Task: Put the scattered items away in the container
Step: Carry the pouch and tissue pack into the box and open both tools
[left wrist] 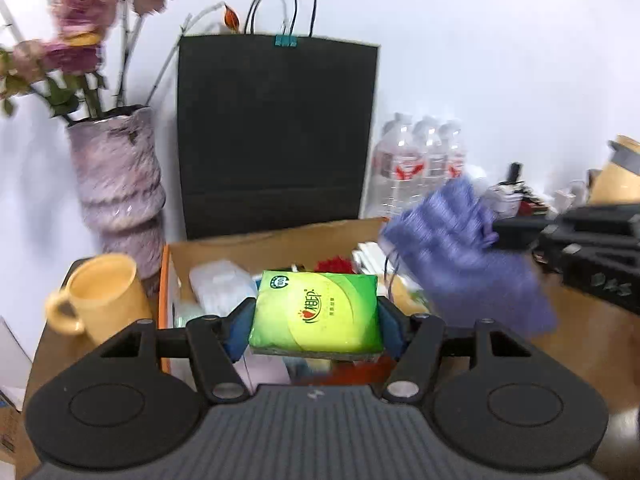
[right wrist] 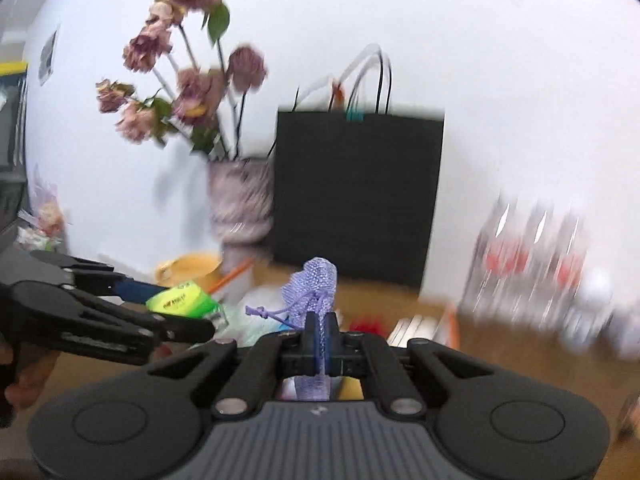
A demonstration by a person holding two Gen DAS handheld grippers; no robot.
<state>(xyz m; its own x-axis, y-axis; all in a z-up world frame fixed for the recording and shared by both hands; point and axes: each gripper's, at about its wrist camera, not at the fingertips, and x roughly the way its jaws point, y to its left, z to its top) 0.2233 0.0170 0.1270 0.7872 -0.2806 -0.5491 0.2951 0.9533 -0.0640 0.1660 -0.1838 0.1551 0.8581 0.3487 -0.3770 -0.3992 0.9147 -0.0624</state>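
While you read the left wrist view from left to right, note the vase (left wrist: 120, 184) of faded pink flowers (left wrist: 80, 20) at the far left, with a yellow mug (left wrist: 100, 296) on the tabletop (left wrist: 592, 344) just in front of it. Next comes the open cardboard box (left wrist: 280, 240), already holding several small items (too cluttered to name singly), and behind it a black paper bag (left wrist: 276, 136) standing upright against the wall. Your left gripper (left wrist: 316, 320) is closed partway on a green tissue pack (left wrist: 316, 312), one blue pad pressed against each short side, and holds it above the box. To the right, a purple mesh pouch (left wrist: 464, 256) hangs blurred near the box's right edge, gripped by your right gripper (left wrist: 504, 236), which enters from the right. Clear water bottles (left wrist: 420, 160) stand behind the pouch, near the wall.

In the right wrist view, your left gripper (right wrist: 192, 312) and the tissue pack (right wrist: 182, 300) appear at the left. At centre, your right gripper (right wrist: 320, 344) is closed almost fully on the pouch (right wrist: 312, 288), whose bunched top and drawstring rise above the pads.
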